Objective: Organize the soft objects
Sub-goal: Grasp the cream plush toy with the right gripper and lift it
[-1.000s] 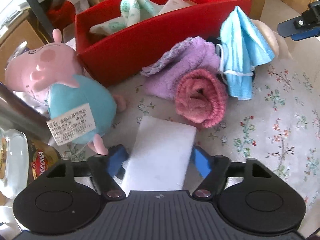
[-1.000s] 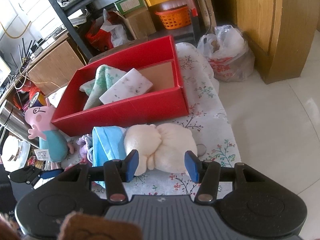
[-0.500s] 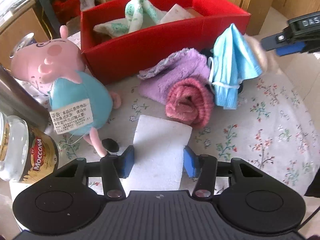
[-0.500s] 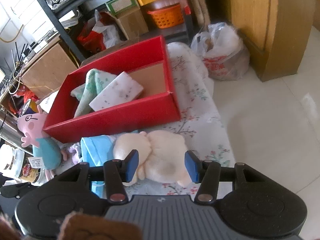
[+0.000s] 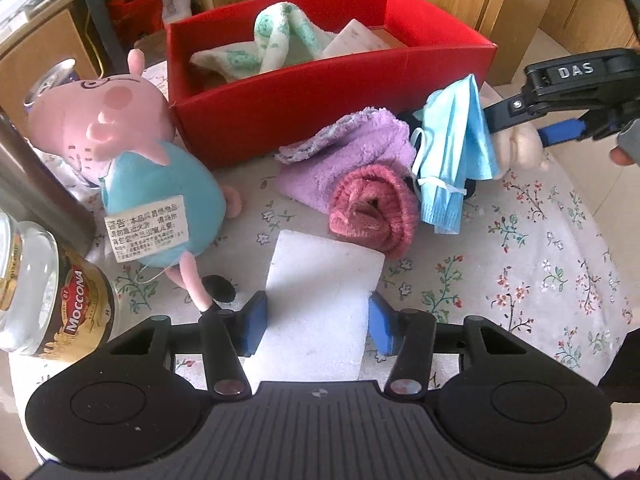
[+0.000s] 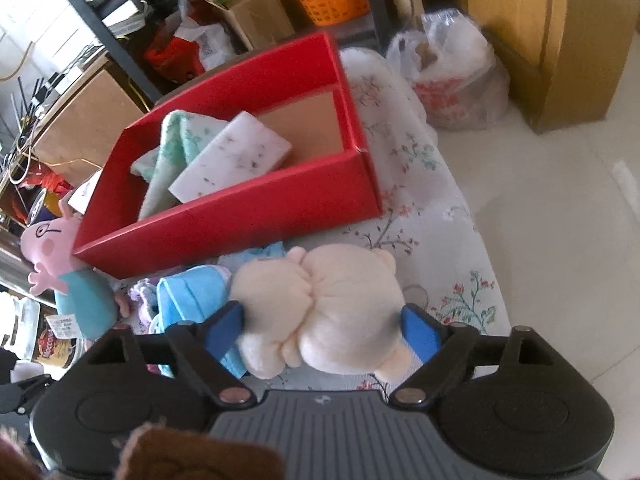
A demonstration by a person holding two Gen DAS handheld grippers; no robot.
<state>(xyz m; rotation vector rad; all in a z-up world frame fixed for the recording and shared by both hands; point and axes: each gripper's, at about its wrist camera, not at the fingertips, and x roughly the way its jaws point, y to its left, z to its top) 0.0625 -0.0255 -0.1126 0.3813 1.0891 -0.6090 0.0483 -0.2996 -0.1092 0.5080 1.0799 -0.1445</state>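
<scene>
A white sponge point(image 5: 320, 292) sits between the blue pads of my left gripper point(image 5: 318, 320), which press on its two sides over the floral tablecloth point(image 5: 540, 280). My right gripper point(image 6: 322, 328) has its jaws opening around a cream plush toy point(image 6: 328, 304); the pads flank it without squeezing. In the left wrist view the right gripper point(image 5: 524, 132) reaches in at the right edge. A blue face mask point(image 5: 452, 148), purple towel point(image 5: 352, 152) and rolled pink towel point(image 5: 372, 208) lie before the red box point(image 5: 320, 92). A pig plush point(image 5: 160, 184) lies left.
The red box point(image 6: 240, 224) holds a green-white towel point(image 6: 172, 148) and a speckled sponge point(image 6: 232, 160); its right part shows bare cardboard. A coffee jar point(image 5: 52, 292) and steel flask point(image 5: 32, 176) stand at the left. The table edge and floor with a plastic bag point(image 6: 452, 80) lie right.
The right jaws have spread wide and dropped around the cream plush toy. The left pads have come in against the white sponge, and the left view now looks farther into the box.
</scene>
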